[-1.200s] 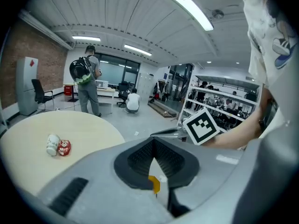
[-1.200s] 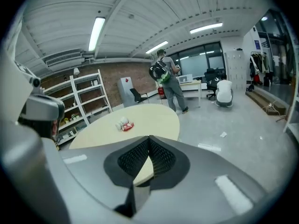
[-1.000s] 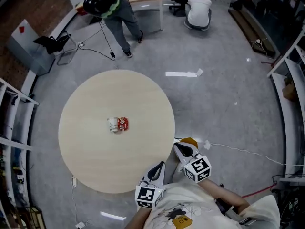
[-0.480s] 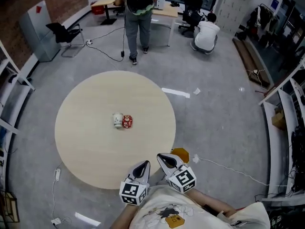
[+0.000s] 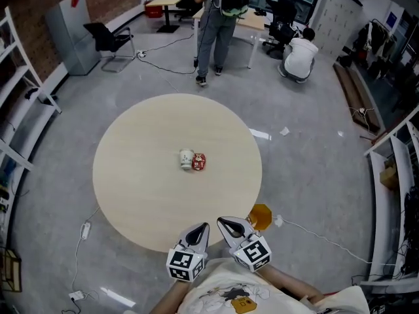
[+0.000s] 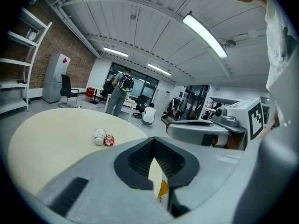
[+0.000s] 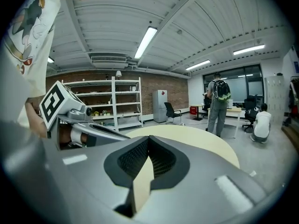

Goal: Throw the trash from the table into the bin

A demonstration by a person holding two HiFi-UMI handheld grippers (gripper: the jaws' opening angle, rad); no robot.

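Shifted since a second ago are the left gripper (image 5: 203, 227) and the right gripper (image 5: 222, 222): then they were held at the lower right of the table (image 5: 137, 195) in the head view, and now they are held side by side at the middle of its near edge, while the trash (image 5: 192, 160) is left where it was. The round, pale table is seen in the middle of a grey floor. Beyond it, a grey cabinet (image 5: 69, 28) is set by the brick wall, with a black chair (image 5: 108, 39) beside it. A standing person (image 5: 216, 28) with a backpack is seen next to a desk, and a crouched person (image 5: 302, 56) in white is seen further right. Both grippers are pointed across the tabletop, their tips held over its near part. The left gripper's jaws are brought together, with nothing caught between them; the right gripper's jaws are likewise closed and empty. An orange object (image 5: 260, 216) is seen on the floor just beside the table's edge, near the right gripper; what it is cannot be told. The trash is found near the table's centre, well apart from both grippers: a white cup (image 5: 186, 159), with a red piece (image 5: 199, 162) touching it on the right. White scraps (image 5: 260, 135) are scattered on the floor past the table's right edge.
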